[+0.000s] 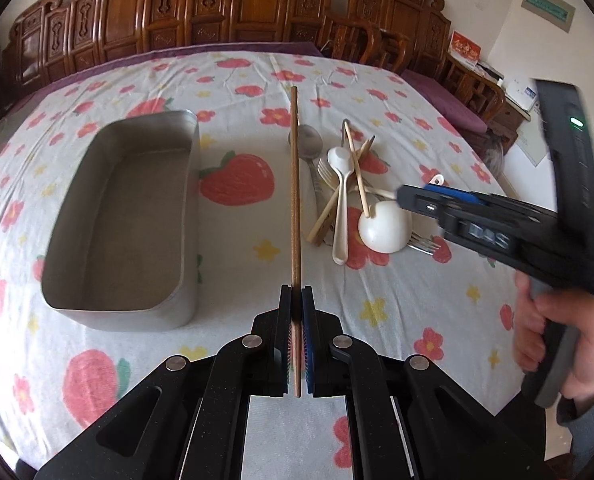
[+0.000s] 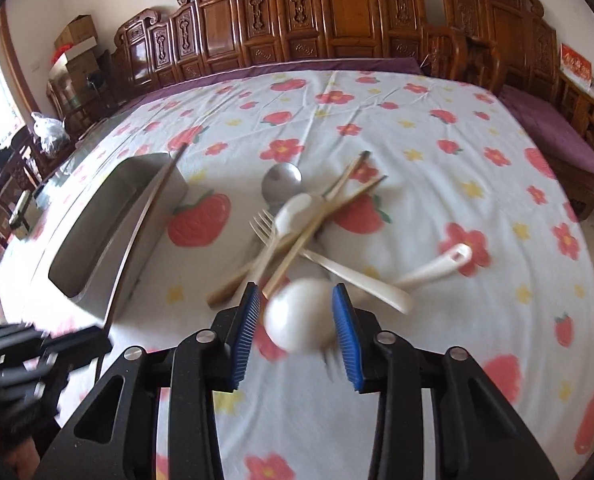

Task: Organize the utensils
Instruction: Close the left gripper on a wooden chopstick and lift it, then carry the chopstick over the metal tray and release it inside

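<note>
A person's left gripper (image 1: 296, 320) stands clamped tight on a single dark brown wooden chopstick (image 1: 295, 184), which runs straight toward twelve o'clock from the blue-padded jaws in the left wrist view, above a bed spread with a white cloth printed with red strawberries and flowers (image 1: 397, 312). At ten o'clock from that grip sits a rectangular grey metal tray with rounded corners (image 1: 185, 216), its bare interior showing. At one o'clock lies the heap of utensils: a steel spoon (image 1: 307, 142) just beside the raised chopstick, silver forks (image 1: 327, 172), a long white plastic spoon (image 1: 342, 200), pale bamboo chopsticks (image 1: 357, 172) crossing over it, and a round white ladle bowl (image 1: 383, 228) turned face down. At three o'clock the right gripper (image 1: 417, 196) reaches in toward the heap, a hand (image 1: 553, 336) wrapped round its handle. In the right wrist view, that gripper (image 2: 297, 312) holds its jaws part-way apart on either side of the white ladle bowl (image 2: 301, 316); motion blur hides whether the blue pads (image 2: 247, 320) touch it. The ladle's handle (image 2: 433, 268) points toward two o'clock, and the tray (image 2: 137, 232) lies at ten o'clock with the held chopstick (image 2: 165, 184) crossing above its near rim. A carved dark wooden headboard (image 2: 337, 12) lines the far side.
</note>
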Motion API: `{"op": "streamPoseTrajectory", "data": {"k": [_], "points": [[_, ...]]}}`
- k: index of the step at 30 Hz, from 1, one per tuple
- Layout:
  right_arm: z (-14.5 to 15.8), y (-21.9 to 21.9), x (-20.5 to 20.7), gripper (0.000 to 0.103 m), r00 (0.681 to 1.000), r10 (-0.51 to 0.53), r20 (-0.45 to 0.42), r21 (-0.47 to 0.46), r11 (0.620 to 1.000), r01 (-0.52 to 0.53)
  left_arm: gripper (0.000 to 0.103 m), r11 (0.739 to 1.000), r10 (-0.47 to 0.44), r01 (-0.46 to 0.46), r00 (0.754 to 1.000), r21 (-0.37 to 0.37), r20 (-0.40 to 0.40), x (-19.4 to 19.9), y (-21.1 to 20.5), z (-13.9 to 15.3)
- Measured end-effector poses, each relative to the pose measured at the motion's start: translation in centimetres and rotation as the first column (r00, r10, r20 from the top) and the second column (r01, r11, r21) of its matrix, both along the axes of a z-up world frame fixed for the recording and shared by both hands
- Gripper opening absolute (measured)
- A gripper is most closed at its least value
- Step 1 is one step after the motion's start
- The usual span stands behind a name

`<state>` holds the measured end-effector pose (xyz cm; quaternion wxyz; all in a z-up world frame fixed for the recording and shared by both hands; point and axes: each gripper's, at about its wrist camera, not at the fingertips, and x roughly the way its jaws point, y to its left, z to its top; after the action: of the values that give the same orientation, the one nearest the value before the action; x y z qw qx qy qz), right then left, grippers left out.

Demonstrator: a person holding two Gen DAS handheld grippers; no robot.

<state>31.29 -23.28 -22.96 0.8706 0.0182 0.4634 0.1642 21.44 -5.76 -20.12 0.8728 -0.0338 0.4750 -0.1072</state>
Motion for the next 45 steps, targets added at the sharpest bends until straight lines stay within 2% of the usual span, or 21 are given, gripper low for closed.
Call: {"op": "streamPoseTrajectory", "data": {"k": [7,11,16,19,20,23,29,34,45], "points": [[-1.8,1.5,3.7,0.035,0.994,-0.041,-0.105,0.022,0.999,0.043,0.004,1.000,0.004,-0.004,0.999,-0.008,0.037,-0.9,1.8,1.7],[-3.0,1.9,5.0,0.028,0.983,-0.075,-0.168,-0.009,0.997,0.074,0.004,1.000,0.010,-0.010,0.999,-0.011,0.044,-1.0,2.7,2.1],[-3.7,2.5,5.7,0.027,0.976,-0.095,-0.196,-0.023,0.995,0.092,0.004,1.000,0.017,-0.017,0.999,-0.013,0.045,-1.1,3.4,2.0],[-3.8,2.8,6.0,0.027,0.975,-0.107,-0.197,-0.035,0.994,0.102,0.004,1.000,0.020,-0.019,0.999,-0.015,0.045,-1.1,3.6,2.1],[-3.7,2.9,6.0,0.023,0.974,-0.114,-0.195,-0.042,0.993,0.107,0.004,1.000,0.021,-0.020,0.999,-0.015,0.046,-1.1,3.7,2.1],[-3.8,2.7,6.2,0.020,0.970,-0.134,-0.205,-0.046,0.991,0.127,0.004,1.000,0.025,-0.024,0.999,-0.016,0.045,-1.2,3.9,2.0],[-3.9,2.0,6.4,0.020,0.964,-0.158,-0.216,-0.033,0.988,0.154,0.004,1.000,0.023,-0.022,0.999,-0.018,0.045,-1.3,3.9,2.0],[-3.5,1.8,6.1,0.006,0.966,-0.154,-0.209,-0.030,0.988,0.151,0.004,0.999,0.029,-0.028,0.998,-0.015,0.047,-1.3,4.1,2.0],[0.0,1.0,3.4,0.006,0.983,-0.126,-0.134,-0.006,0.992,0.126,0.004,0.998,0.059,-0.059,0.996,-0.006,0.061,-0.3,5.9,2.4]]}}
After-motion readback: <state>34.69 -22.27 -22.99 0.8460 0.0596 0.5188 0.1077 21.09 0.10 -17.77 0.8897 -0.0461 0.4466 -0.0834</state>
